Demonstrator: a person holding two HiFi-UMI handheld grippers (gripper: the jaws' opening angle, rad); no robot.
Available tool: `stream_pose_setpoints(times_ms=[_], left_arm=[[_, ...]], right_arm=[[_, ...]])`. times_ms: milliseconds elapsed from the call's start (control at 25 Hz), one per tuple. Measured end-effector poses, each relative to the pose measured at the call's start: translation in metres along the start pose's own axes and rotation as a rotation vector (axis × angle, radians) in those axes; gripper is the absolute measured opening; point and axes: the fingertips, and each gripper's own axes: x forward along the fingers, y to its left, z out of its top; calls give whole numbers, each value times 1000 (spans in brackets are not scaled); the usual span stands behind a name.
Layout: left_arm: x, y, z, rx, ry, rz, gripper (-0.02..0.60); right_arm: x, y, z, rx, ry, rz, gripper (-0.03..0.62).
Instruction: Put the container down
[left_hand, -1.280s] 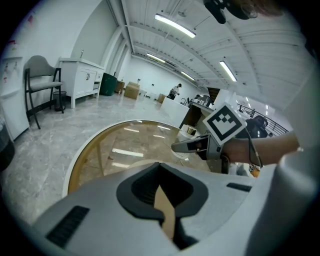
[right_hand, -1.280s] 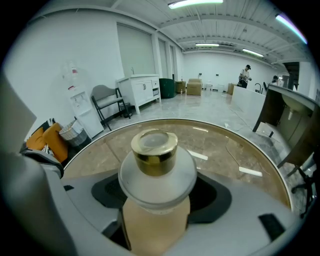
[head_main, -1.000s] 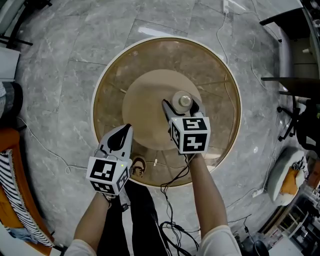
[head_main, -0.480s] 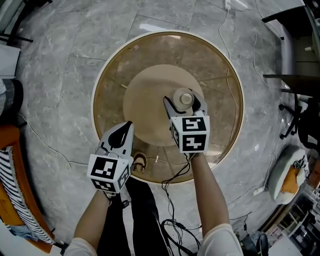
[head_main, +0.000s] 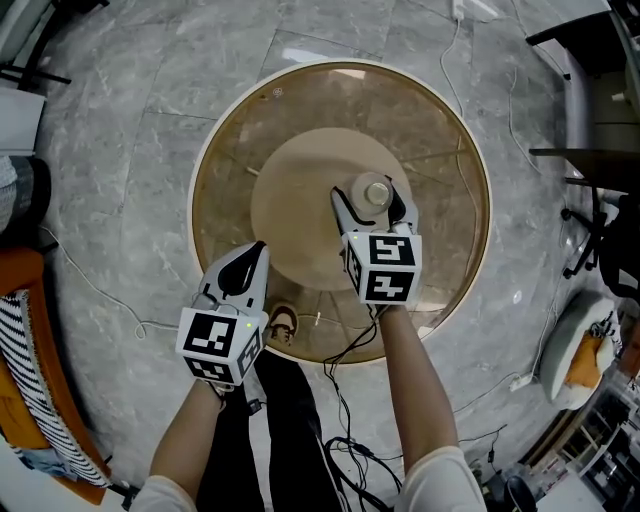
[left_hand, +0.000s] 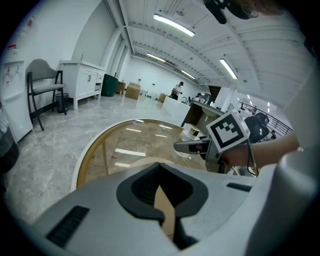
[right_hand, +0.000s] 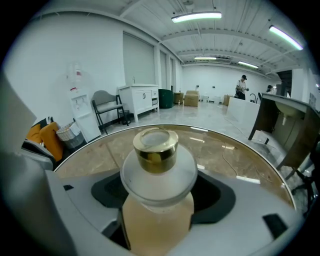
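Head view finds the right gripper (head_main: 372, 203) with fingers clamped round the gold-capped container (right_hand: 157, 170) over the middle of the round glass worktop (head_main: 440, 150), the left gripper (head_main: 251, 254) closed on nothing near the rim, the set-down apparently pending: lower gently, then release.
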Motion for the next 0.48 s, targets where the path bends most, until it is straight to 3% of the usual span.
stream_pose_setpoints(times_ms=[480], left_arm=[[-21, 3, -6, 11, 15, 2, 3]], right_arm=[[-27, -1, -4, 55, -17, -40, 350]])
